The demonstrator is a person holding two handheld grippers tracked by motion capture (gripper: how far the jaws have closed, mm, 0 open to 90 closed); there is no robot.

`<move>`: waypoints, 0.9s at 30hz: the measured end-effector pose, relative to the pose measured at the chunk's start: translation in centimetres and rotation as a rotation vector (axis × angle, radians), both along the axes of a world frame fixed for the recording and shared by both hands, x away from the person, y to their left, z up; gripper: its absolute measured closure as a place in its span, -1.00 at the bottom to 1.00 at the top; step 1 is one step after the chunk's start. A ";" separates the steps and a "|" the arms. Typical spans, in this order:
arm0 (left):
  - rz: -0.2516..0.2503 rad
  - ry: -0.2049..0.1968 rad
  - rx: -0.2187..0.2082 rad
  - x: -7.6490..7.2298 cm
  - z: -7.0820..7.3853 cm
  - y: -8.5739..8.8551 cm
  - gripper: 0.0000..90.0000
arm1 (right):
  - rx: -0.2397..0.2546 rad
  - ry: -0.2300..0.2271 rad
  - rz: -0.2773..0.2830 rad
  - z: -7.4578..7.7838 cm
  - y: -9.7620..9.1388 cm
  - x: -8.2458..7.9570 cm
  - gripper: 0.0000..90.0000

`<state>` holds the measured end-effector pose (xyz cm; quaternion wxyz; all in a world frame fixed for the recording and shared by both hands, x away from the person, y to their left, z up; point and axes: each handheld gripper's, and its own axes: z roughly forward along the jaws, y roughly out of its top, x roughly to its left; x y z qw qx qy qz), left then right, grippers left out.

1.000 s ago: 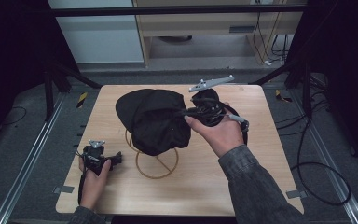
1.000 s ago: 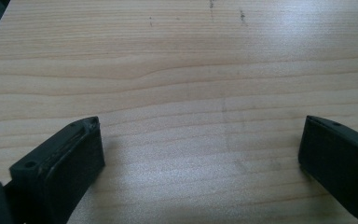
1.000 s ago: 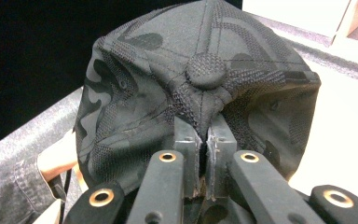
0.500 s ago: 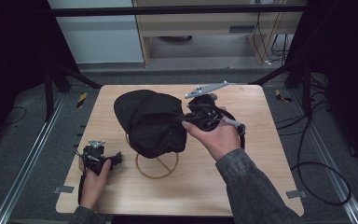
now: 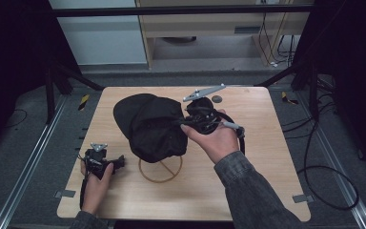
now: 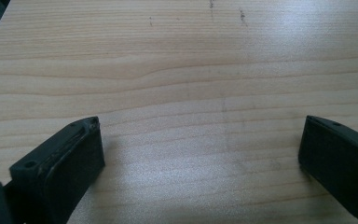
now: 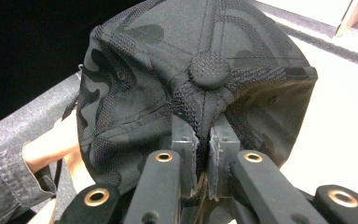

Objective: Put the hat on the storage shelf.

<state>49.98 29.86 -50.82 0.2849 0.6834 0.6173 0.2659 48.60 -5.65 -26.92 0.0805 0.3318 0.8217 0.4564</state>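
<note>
We see the wooden table (image 5: 267, 157) first, and above its middle the black cap (image 5: 152, 126), lifted over a round wire stand (image 5: 160, 168) that sits on the tabletop at about six o'clock from the cap. At three o'clock from the cap, our right gripper (image 5: 187, 125) has its jaws clenched on the cap's fabric; in the right gripper view (image 7: 205, 140) the pinch sits just below the crown button (image 7: 209, 70). At eight o'clock from the cap, near the table's left edge, our left gripper (image 5: 119, 162) rests with jaws released, standing wide apart (image 6: 200, 149) over bare wood, grasping nothing. A small dark disc (image 5: 216, 99) lies at one o'clock from the cap.
</note>
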 end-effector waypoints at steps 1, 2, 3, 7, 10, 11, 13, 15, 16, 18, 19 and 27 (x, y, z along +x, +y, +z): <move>-0.001 0.001 0.001 0.0 0.0 0.0 -1.00 | -0.001 0.001 -0.001 0.0 0.1 0.0 0.86; 0.000 0.000 0.000 0.0 0.0 0.0 -1.00 | -0.001 0.000 0.000 -0.1 0.2 0.1 0.85; -0.001 0.001 0.001 0.0 0.0 0.0 -1.00 | 0.000 0.001 -0.001 -0.1 0.2 0.1 0.85; -0.001 0.002 0.001 0.0 0.0 0.0 -1.00 | -0.004 0.002 0.000 -0.1 0.5 0.3 0.84; -0.001 0.002 0.000 0.0 0.0 0.0 -1.00 | -0.006 0.001 -0.001 0.0 0.7 0.4 0.83; 0.000 0.002 0.001 0.0 0.0 0.0 -1.00 | -0.009 -0.002 0.000 0.0 0.8 0.5 0.83; 0.000 0.002 0.001 0.0 0.0 0.0 -1.00 | -0.010 0.002 0.000 0.1 0.9 0.5 0.83; 0.000 0.001 0.001 0.0 0.0 0.0 -1.00 | -0.014 0.003 -0.002 0.1 1.0 0.6 0.83; 0.000 0.002 0.000 0.0 0.0 0.0 -1.00 | -0.014 0.001 -0.001 0.1 1.0 0.6 0.83; 0.000 0.002 0.000 0.0 0.0 0.0 -1.00 | -0.012 0.006 0.000 0.2 1.1 0.7 0.82; -0.001 0.003 0.001 0.0 0.0 0.0 -1.00 | -0.015 0.004 -0.001 0.2 1.2 0.7 0.82; 0.000 0.002 0.000 0.0 0.0 0.0 -1.00 | -0.028 0.002 0.002 0.5 1.6 1.0 0.79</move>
